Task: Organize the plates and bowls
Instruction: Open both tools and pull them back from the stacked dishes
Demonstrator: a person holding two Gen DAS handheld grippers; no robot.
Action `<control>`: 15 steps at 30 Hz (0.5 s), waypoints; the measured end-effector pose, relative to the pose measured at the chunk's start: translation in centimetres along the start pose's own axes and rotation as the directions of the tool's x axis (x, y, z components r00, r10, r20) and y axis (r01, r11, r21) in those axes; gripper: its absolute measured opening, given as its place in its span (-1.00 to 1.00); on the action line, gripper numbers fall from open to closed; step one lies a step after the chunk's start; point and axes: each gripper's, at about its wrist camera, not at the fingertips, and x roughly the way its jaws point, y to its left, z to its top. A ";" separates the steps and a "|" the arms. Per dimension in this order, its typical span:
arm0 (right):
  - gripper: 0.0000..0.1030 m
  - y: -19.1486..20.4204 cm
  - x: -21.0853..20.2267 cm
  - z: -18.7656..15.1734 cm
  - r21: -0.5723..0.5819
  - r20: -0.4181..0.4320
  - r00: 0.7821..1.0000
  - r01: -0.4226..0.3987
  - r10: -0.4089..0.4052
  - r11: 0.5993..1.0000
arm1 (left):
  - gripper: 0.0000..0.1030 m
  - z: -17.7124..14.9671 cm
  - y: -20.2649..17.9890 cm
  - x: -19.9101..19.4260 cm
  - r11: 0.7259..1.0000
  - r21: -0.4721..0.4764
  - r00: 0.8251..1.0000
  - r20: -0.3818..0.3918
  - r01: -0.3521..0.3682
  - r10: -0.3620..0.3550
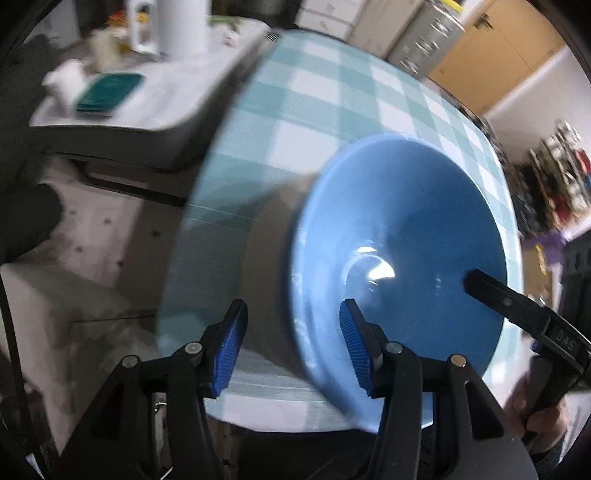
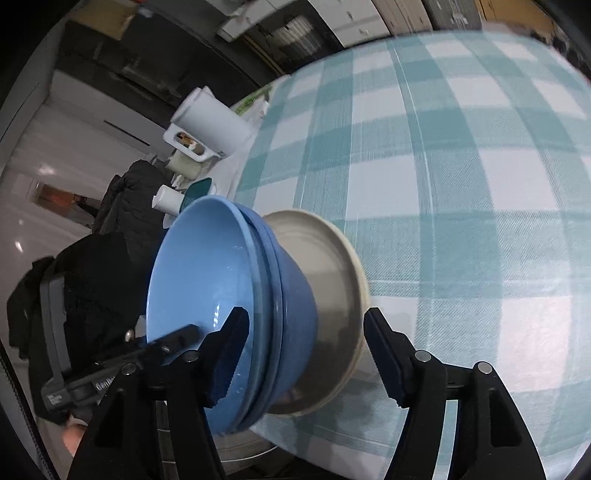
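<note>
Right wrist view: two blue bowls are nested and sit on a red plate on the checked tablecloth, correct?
Not quite: the plate is beige-grey, not red. The right wrist view shows the nested blue bowls sitting on it, on the checked tablecloth.

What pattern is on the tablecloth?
The tablecloth has teal-and-white checks, clearest in the right wrist view.

We note a teal-checked cloth [image 2: 443, 184], a white jug [image 1: 181, 26], a teal lid [image 1: 109, 92], a grey cabinet [image 1: 424, 37], a dark jacket [image 2: 125, 199].
</note>
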 end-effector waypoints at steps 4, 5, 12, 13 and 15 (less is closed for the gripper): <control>0.29 -0.1 -2.5 -0.7 -0.072 0.108 0.993 -0.031 0.038 0.997 | 0.14 -1.5 -0.6 -3.2 1.000 0.006 0.990 0.140 -0.029 0.027; 0.29 -0.1 -3.1 -1.0 -0.079 0.133 0.990 -0.034 0.044 0.996 | 0.20 -1.9 -0.9 -4.0 1.000 0.007 0.984 0.175 -0.028 0.026; 0.57 0.4 -7.3 -4.4 -0.181 0.324 0.946 0.039 0.023 0.983 | 0.50 -5.5 -4.8 -8.8 0.994 0.086 0.899 0.436 -0.073 0.028; 0.57 0.3 -7.7 -4.9 -0.191 0.347 0.938 0.054 0.016 0.980 | 0.50 -6.0 -5.4 -9.3 0.991 0.100 0.886 0.462 -0.084 0.028; 0.57 0.2 -8.5 -5.9 -0.203 0.377 0.926 0.076 0.006 0.976 | 0.51 -7.1 -6.5 -10.2 0.988 0.111 0.853 0.521 -0.104 0.031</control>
